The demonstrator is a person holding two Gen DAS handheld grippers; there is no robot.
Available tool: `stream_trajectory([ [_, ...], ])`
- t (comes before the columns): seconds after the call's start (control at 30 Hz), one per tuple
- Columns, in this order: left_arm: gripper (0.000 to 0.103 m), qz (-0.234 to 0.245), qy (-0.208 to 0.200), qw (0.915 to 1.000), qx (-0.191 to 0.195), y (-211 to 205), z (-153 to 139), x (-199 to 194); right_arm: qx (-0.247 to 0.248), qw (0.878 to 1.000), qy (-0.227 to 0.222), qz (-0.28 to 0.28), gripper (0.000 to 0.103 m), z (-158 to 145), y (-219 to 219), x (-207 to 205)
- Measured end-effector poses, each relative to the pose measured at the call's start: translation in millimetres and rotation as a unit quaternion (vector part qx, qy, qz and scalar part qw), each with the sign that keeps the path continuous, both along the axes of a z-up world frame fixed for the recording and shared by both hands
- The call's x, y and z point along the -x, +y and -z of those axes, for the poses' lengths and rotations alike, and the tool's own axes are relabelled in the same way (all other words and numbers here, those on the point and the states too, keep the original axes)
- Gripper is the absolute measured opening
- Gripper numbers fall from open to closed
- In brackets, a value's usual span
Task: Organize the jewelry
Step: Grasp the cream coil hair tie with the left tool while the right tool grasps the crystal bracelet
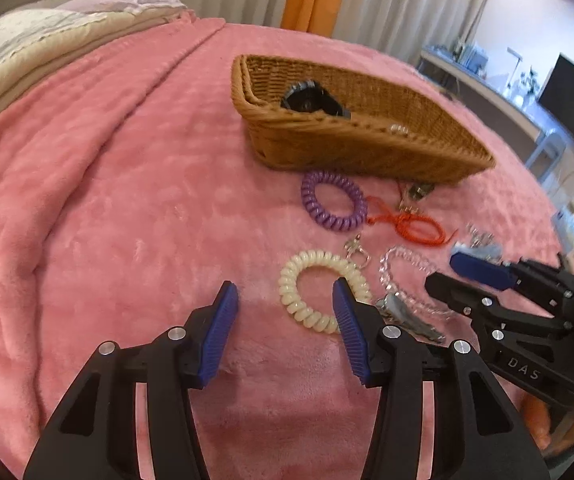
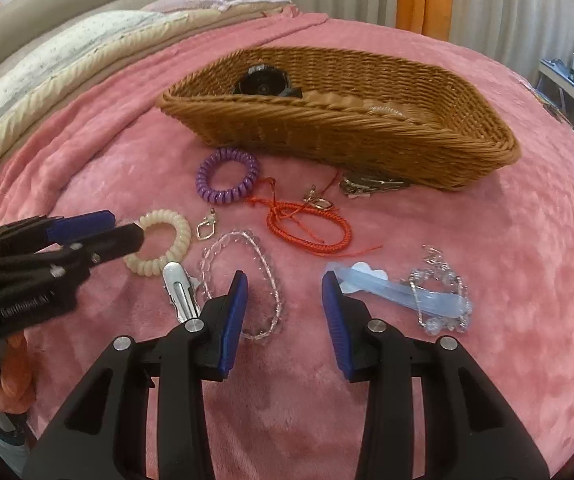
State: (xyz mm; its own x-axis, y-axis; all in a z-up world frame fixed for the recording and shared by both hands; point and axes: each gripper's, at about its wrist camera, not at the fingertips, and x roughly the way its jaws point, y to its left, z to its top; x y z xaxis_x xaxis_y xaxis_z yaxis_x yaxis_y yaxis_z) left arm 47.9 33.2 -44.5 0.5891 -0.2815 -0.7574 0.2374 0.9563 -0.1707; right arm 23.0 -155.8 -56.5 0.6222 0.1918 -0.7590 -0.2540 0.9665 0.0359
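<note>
Both grippers, left (image 1: pixel 285 310) and right (image 2: pixel 283 300), hang wide open over the pink blanket (image 2: pixel 487 360), gripping nothing. From the right view, going left to right: white coil (image 2: pixel 158 249) at 10 o'clock, silver clip (image 2: pixel 179 292), clear bracelet (image 2: pixel 243 284), red cord (image 2: pixel 311 228) and blue clip (image 2: pixel 403 290) at 2. Behind them at 12 sits the basket (image 2: pixel 367 128), with the purple coil (image 2: pixel 227 182) just before it.

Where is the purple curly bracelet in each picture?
Left wrist view: the purple coil bracelet lies right of centre, just in front of the wicker basket.
Right wrist view: the same bracelet lies left of centre, below the basket's near wall.
Shared landmark: the red cord lies right beside it in both.
</note>
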Motion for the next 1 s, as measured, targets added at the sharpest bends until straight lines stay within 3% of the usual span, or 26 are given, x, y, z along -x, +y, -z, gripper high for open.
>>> stream_trajectory([
  [0.1,0.047,0.001,-0.004,0.9998,-0.020,-5.1,0.7,0.3,0.015,1.000,-0.004,0.001,0.032,1.4,5.5,-0.4],
  [0.13,0.040,0.001,-0.006,0.9996,-0.027,-6.6,1.1,0.5,0.017,1.000,-0.005,0.000,0.026,1.8,6.6,-0.4],
  [0.17,0.024,0.004,-0.006,0.9995,-0.031,-8.1,2.1,1.0,0.018,1.000,-0.006,-0.002,0.017,2.0,7.7,0.2],
  [0.2,0.017,0.010,-0.003,0.9995,-0.031,-9.7,3.0,1.0,0.022,1.000,-0.009,-0.004,0.011,1.6,9.4,1.8],
  [0.3,0.010,0.009,-0.012,0.9988,-0.046,-13.7,1.9,2.8,0.027,1.000,-0.016,-0.003,0.006,0.1,10.8,5.3],
  [0.67,0.008,0.015,-0.045,0.9986,-0.024,-10.1,-8.9,12.9,-0.025,0.999,-0.034,0.004,0.006,-18.2,-6.6,18.6],
  [1.0,0.008,0.021,-0.087,0.9960,-0.001,-13.1,-39.6,28.3,-0.060,0.996,-0.058,0.014,0.006,-49.9,-23.0,32.7],
])
